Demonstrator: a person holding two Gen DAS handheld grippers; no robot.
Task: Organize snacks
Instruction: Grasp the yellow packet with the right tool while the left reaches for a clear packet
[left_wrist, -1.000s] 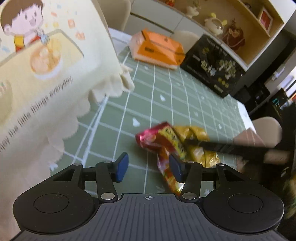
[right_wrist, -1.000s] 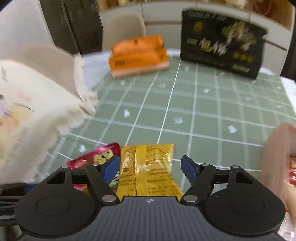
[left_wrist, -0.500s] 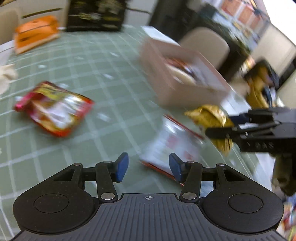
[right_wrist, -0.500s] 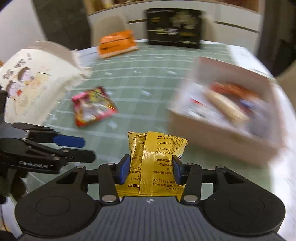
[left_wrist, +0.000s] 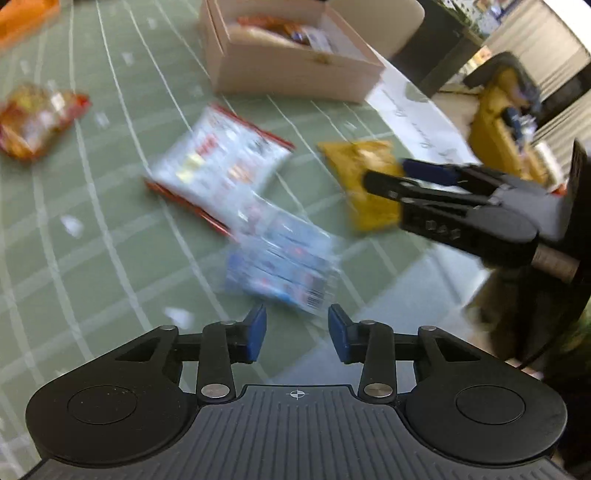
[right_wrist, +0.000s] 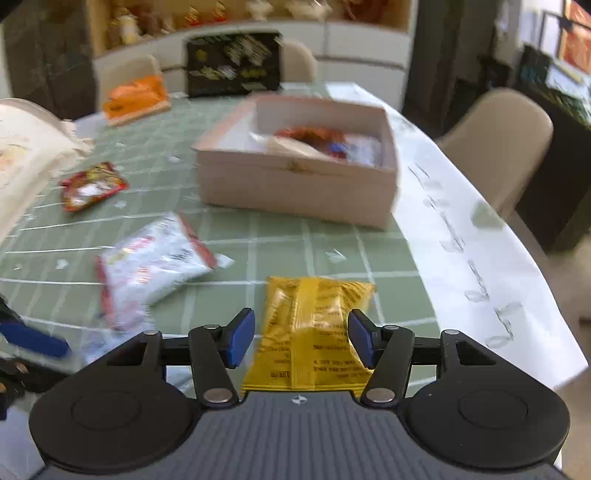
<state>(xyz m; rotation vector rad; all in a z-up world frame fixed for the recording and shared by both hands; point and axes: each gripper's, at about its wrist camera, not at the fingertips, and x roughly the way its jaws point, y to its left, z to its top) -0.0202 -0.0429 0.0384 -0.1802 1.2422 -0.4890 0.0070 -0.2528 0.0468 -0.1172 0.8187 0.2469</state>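
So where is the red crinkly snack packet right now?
The red crinkly snack packet lies on the green checked tablecloth, far left in both views, beyond the white packet, left of the wooden box.

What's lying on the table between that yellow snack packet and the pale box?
Only bare green checked tablecloth lies between the yellow foil snack packet and the pale open cardboard box, as the right wrist view shows.
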